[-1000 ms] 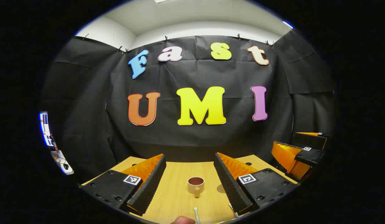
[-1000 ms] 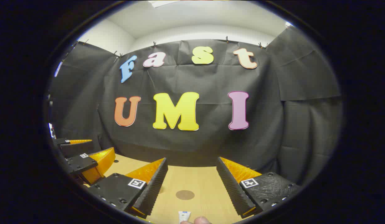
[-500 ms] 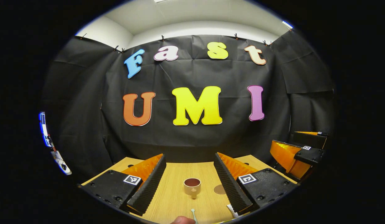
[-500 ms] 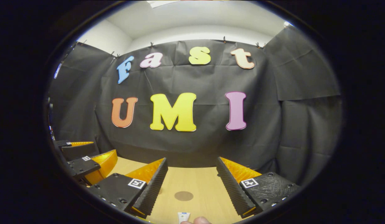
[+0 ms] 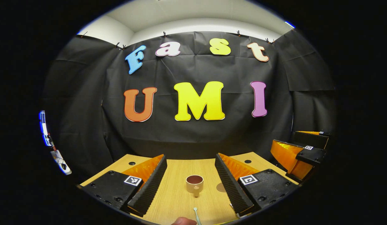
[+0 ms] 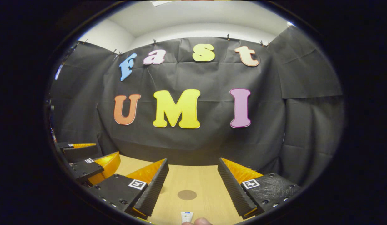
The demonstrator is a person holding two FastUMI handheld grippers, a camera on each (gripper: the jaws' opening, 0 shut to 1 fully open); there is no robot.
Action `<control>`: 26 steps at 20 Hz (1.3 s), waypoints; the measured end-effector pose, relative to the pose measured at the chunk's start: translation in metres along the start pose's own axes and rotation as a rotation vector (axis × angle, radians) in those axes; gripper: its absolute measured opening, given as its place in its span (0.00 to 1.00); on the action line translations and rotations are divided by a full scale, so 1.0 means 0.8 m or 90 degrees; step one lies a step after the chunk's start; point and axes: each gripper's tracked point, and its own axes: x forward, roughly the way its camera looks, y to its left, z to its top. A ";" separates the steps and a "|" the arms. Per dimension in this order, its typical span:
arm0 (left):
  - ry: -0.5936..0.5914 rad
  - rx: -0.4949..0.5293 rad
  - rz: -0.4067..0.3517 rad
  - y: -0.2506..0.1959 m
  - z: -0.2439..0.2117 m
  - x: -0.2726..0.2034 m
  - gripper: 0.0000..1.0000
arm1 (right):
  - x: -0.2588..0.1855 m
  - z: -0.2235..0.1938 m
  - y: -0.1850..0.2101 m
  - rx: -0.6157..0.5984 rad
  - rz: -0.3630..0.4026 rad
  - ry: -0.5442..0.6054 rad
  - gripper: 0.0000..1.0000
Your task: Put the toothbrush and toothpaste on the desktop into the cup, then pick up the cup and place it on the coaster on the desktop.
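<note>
A cream cup (image 5: 194, 183) with a dark inside and a handle toward me stands on the wooden desktop (image 5: 178, 200), ahead between the fingers of my open left gripper (image 5: 191, 165). The tip of a pale toothbrush (image 5: 196, 214) lies at the bottom edge, nearer than the cup. A round brown coaster (image 5: 220, 187) sits right of the cup, partly behind my right finger. In the right gripper view the coaster (image 6: 187, 194) lies ahead of my open right gripper (image 6: 193, 168), and the white end of the toothpaste (image 6: 187, 216) shows at the bottom edge. Nothing is held.
The right gripper (image 5: 298, 153) appears at the right of the left gripper view; the left gripper (image 6: 87, 164) appears at the left of the right gripper view. The desktop (image 6: 196, 184) ends at the black cloth wall. A fingertip (image 6: 201, 221) shows at the bottom edge.
Both views have tilted slightly downward, so the wall sits higher in them. The cup, coaster, toothbrush and toothpaste lie where they were. Both grippers stay open.
</note>
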 end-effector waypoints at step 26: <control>0.217 -0.013 -0.008 -0.010 -0.219 -0.022 0.98 | -0.041 -0.241 0.008 -0.024 0.031 0.235 0.95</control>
